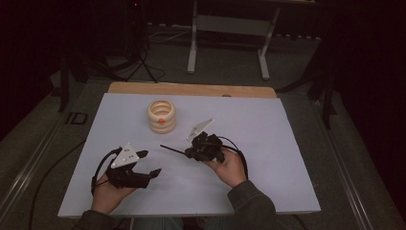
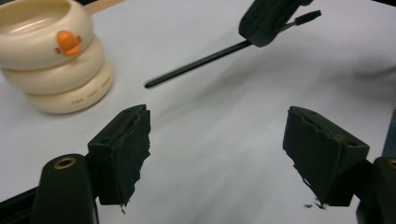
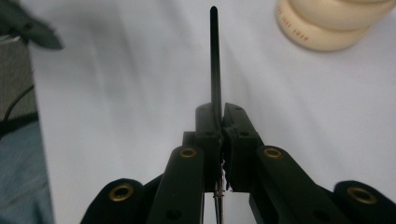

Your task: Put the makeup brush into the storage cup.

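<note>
Presently right gripper (image 1: pixel 186 152) clamps a thin black rod (image 1: pixel 171 149), axis pointing ten o'clock; left gripper (image 1: pixel 148 164), jaws apart and empty, sits nearest its tip.

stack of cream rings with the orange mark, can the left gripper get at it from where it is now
Probably yes. The left gripper stands open and empty, and bare white table lies between it and the stack of cream rings. The thin black rod in the right gripper lies off to the side.

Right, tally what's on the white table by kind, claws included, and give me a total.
Cream rings, stacked: 3
Thin black rod: 1, clamped in the right claw
Hand-held claws: 2, the left claw open with nothing between its jaws
Total: 6
</note>
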Tool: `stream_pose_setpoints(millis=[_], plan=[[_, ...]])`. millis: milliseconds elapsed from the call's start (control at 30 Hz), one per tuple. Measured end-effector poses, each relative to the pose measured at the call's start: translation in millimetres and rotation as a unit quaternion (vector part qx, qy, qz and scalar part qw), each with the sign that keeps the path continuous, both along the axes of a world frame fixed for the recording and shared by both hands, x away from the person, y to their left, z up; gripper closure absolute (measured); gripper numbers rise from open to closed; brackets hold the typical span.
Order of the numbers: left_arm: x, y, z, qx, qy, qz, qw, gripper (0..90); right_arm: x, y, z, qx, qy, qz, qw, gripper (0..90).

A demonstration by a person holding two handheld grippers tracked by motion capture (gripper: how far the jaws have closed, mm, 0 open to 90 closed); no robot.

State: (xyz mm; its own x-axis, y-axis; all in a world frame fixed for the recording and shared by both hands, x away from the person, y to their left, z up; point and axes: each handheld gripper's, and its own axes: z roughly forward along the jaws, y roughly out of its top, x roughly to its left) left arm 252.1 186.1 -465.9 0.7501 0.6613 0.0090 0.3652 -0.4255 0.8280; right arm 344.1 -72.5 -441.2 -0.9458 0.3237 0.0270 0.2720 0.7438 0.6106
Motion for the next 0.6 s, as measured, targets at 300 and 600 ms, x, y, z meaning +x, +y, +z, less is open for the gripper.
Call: stream_pose_setpoints(millis=[300, 600], plan=[[-4.8, -22.7, -1.4, 0.027, 0.000, -0.048, 0.9985, 26.8, -33.1, -20.0, -3.7, 0.007, 0.003, 0.046, 0.9989, 85.7], [-10.1, -44.7, -7.9, 0.053, 0.008, -0.101, 0.9935, 32.7, -53.1, -30.9, -14.1, 0.013, 0.019, 0.074, 0.9970, 85.6]])
